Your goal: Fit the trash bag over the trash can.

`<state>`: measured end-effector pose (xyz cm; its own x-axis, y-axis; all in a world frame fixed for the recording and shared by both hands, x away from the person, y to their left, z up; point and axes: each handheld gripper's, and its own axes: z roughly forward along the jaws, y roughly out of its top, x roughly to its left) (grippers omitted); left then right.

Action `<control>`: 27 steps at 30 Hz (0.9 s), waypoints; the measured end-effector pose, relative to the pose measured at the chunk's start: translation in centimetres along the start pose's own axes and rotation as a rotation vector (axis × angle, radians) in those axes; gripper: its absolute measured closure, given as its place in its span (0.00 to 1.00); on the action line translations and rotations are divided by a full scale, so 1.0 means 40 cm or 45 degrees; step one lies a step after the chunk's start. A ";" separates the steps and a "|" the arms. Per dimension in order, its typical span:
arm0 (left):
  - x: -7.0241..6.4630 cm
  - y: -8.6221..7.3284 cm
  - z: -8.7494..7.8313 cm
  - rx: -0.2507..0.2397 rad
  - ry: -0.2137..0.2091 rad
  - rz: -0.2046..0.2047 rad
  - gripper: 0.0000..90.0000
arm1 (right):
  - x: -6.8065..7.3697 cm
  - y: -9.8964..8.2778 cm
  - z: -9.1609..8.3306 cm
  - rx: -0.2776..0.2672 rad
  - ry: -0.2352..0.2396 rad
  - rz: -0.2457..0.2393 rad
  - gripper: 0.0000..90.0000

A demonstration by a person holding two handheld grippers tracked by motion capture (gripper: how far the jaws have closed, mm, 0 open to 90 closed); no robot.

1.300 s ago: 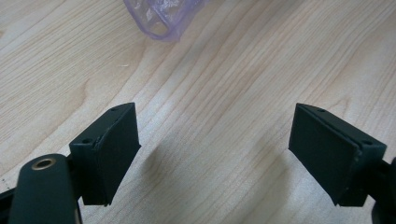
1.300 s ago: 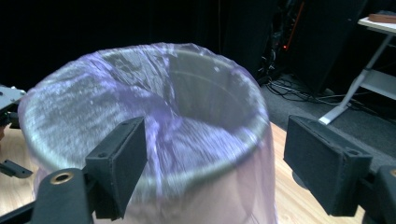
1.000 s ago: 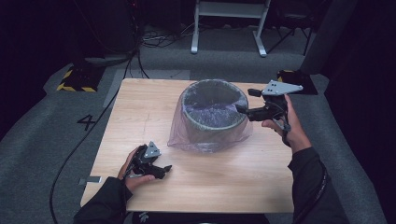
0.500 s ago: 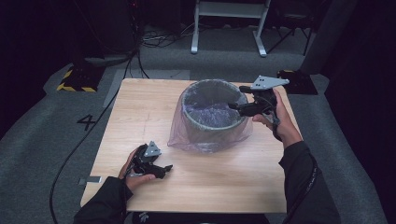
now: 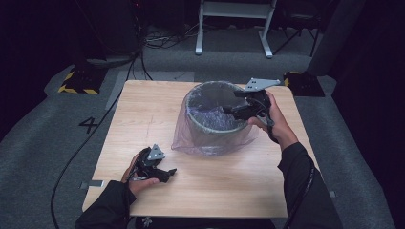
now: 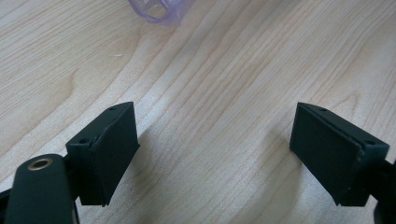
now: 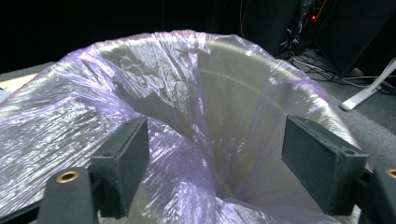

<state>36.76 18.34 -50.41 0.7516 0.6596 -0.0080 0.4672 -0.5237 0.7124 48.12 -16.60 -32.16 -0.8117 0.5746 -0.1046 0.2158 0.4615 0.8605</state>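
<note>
A round grey bin (image 5: 210, 128) stands on the wooden table (image 5: 148, 109), lined with a thin clear purple bag (image 5: 187, 142) that drapes over its rim and down to the tabletop. My right gripper (image 5: 228, 110) hovers over the bin's right rim, open, jaws pointing into the mouth. In the right gripper view (image 7: 215, 123) the crumpled bag (image 7: 177, 88) lies beyond and below the jaws, nothing pressed between the pads. My left gripper (image 5: 168, 172) rests low over the table's near left part, open. The left gripper view (image 6: 214, 116) has bare wood between the jaws and a bag corner (image 6: 163, 9) farther off.
Grey carpet surrounds the table. A white stand's legs (image 5: 234, 43), cables and a yellow-black striped block (image 5: 76, 81) lie on the floor behind it. A black box (image 5: 303, 83) sits past the far right corner. The person's sleeves enter from the bottom edge.
My right gripper has moved left, from beside the bin's right edge to over its rim. The left gripper and the bin have stayed put.
</note>
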 end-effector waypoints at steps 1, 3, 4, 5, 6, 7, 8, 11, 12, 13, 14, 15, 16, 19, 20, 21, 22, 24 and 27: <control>0.000 0.000 0.000 0.000 -0.001 0.000 0.16 | 0.001 0.000 0.003 0.002 0.004 0.001 0.26; 0.000 0.000 0.000 0.000 -0.001 0.000 0.16 | 0.002 -0.002 0.011 0.015 0.009 0.000 0.26; 0.000 0.000 0.000 0.000 -0.001 0.000 0.16 | 0.002 -0.003 0.014 0.025 0.004 0.002 0.26; 0.000 0.000 0.000 0.001 -0.001 0.000 0.16 | 0.002 -0.004 0.017 0.032 0.012 0.004 0.26; 0.000 0.000 0.000 0.000 -0.002 0.000 0.16 | 0.003 -0.005 0.020 0.041 0.020 0.001 0.26; 0.000 0.000 0.000 0.001 -0.001 0.000 0.16 | 0.004 -0.005 0.023 0.050 0.025 -0.006 0.26; 0.000 0.000 0.000 0.001 -0.002 0.000 0.16 | 0.004 -0.005 0.026 0.057 0.028 -0.005 0.27; 0.000 0.000 0.000 0.002 -0.005 0.002 0.16 | 0.010 -0.002 0.033 0.095 0.047 -0.023 0.27; 0.000 0.000 0.000 0.000 -0.006 0.002 0.16 | 0.011 -0.001 0.034 0.107 0.060 -0.030 0.27; 0.000 0.000 0.000 0.000 -0.006 0.002 0.16 | 0.013 0.001 0.035 0.123 0.074 -0.039 0.27; 0.000 0.000 0.000 0.000 -0.007 0.003 0.16 | 0.014 0.003 0.036 0.135 0.077 -0.048 0.27; 0.000 0.000 0.000 0.000 -0.008 0.004 0.16 | 0.013 0.004 0.037 0.142 0.085 -0.050 0.27; 0.000 0.000 0.000 0.000 -0.008 0.003 0.16 | 0.011 0.005 0.037 0.150 0.089 -0.044 0.27; 0.000 0.000 0.000 0.000 -0.009 0.003 0.16 | 0.007 0.006 0.039 0.174 0.077 -0.049 0.28; 0.000 0.000 0.000 0.000 -0.009 0.003 0.16 | 0.007 0.005 0.039 0.178 0.080 -0.048 0.28; 0.000 0.000 0.000 0.000 -0.009 0.003 0.16 | 0.007 0.005 0.040 0.184 0.079 -0.051 0.28; 0.000 0.000 0.000 0.000 -0.009 0.003 0.16 | 0.007 0.005 0.040 0.187 0.080 -0.054 0.28; 0.000 0.000 0.000 0.000 -0.008 0.004 0.16 | 0.008 0.003 0.043 0.196 0.082 -0.048 0.28; 0.000 0.000 0.000 0.000 -0.009 0.004 0.16 | 0.006 0.001 0.048 0.215 0.078 -0.039 0.27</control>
<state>36.75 18.34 -50.42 0.7560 0.6545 -0.0107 0.4649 -0.5254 0.7126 48.97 -15.13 -33.13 -0.8499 0.5185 -0.0944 0.2744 0.5882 0.7607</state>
